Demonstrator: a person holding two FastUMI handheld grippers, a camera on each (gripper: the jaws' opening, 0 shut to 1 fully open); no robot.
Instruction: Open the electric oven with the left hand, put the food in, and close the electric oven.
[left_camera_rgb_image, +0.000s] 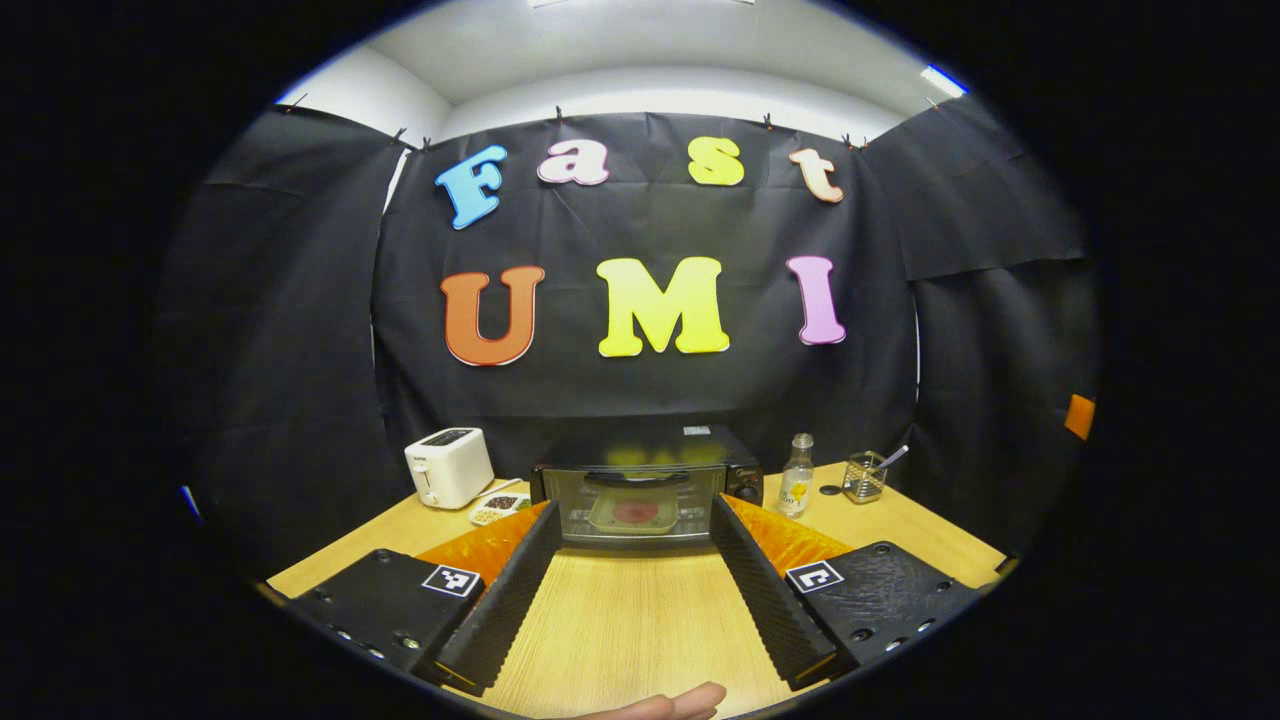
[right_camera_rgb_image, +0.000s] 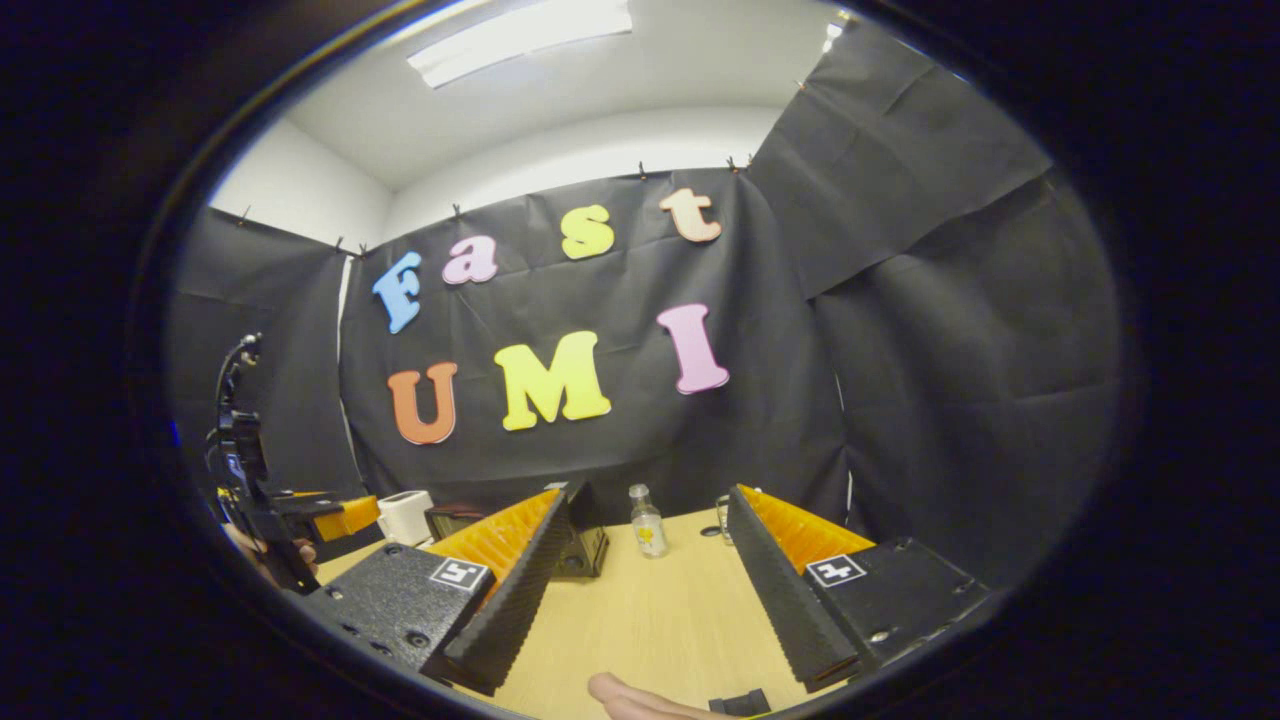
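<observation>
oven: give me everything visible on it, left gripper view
The electric oven is a small black box with a glass door, shut, with a dark bar handle across the top of the door and a knob panel on its right. It stands upright on the wooden table against the booth wall. A plate with something red shows through the glass. Nothing grips it.

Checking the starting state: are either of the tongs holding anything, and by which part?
Nothing is held. The left tongs and the right tongs are both open over the bare table, short of the closed oven.
</observation>
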